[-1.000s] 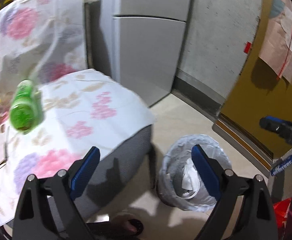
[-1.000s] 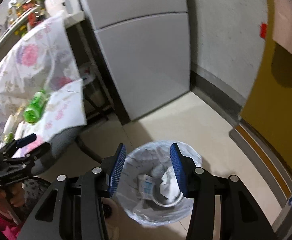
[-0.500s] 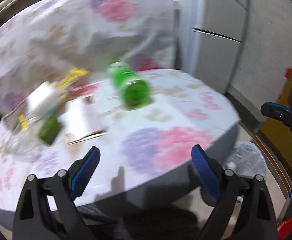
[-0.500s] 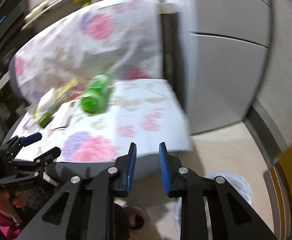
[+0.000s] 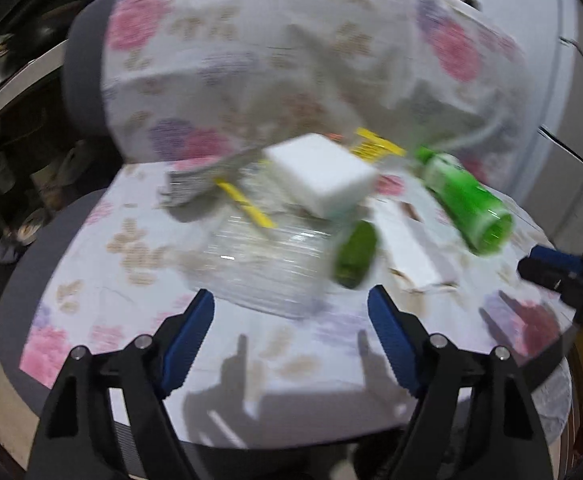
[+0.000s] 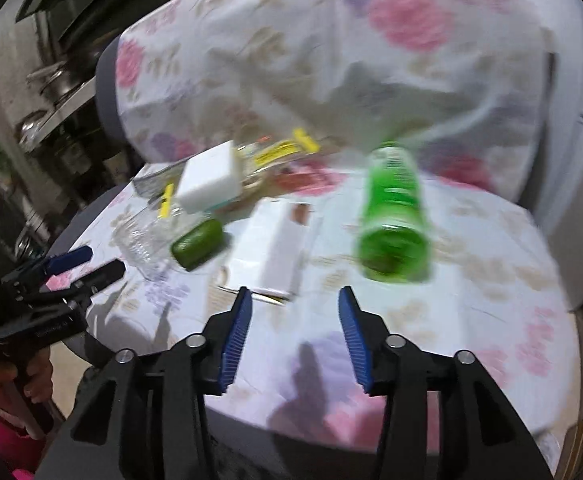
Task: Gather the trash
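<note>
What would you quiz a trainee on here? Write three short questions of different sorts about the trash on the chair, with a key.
1. True or false: the green bottle stands upright on the chair seat.
2. Which lies nearest the white box? A) the clear plastic container B) the fridge C) the right gripper
3. Fill in: neither the left gripper nor the right one holds ____.

Key
1. False; it lies on its side.
2. A; the box sits right beside the container.
3. Anything; both have open jaws with nothing between them. The left jaws have just been closing, the right opening.
</note>
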### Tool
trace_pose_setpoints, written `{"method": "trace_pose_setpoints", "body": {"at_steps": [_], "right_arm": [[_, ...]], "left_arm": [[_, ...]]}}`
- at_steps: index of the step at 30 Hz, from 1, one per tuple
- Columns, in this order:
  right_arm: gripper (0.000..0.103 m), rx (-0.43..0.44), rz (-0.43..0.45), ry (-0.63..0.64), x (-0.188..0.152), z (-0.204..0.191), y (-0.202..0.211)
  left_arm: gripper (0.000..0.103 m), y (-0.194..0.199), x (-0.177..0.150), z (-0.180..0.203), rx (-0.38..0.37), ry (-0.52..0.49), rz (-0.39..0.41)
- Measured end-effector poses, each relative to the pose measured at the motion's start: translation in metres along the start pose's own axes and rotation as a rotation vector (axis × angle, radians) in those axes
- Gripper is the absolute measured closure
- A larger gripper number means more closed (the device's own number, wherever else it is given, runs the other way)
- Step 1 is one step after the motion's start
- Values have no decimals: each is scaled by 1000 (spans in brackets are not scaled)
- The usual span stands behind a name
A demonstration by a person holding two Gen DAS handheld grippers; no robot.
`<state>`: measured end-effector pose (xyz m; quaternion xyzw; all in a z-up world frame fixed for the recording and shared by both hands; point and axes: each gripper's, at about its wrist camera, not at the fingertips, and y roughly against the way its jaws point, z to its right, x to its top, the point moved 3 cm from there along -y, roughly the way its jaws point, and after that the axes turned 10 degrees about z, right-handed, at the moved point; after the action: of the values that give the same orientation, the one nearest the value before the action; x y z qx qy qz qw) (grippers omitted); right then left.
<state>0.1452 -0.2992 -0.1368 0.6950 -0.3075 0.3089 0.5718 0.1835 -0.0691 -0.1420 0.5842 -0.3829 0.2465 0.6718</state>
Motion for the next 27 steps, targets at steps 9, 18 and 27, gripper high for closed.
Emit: {"method": "trace_pose_setpoints", "body": {"at_steps": [9, 18, 27], "right_arm": [[38, -16, -118, 80, 2, -27, -86], [27, -12, -177, 50, 2, -27, -118], [56, 24, -174, 62, -2, -29, -109]], "left_arm": [[26, -15, 2, -54, 82, 72, -19], [26, -23, -3, -66, 85, 103, -47], [26, -27, -3, -62, 91, 101, -57]]}}
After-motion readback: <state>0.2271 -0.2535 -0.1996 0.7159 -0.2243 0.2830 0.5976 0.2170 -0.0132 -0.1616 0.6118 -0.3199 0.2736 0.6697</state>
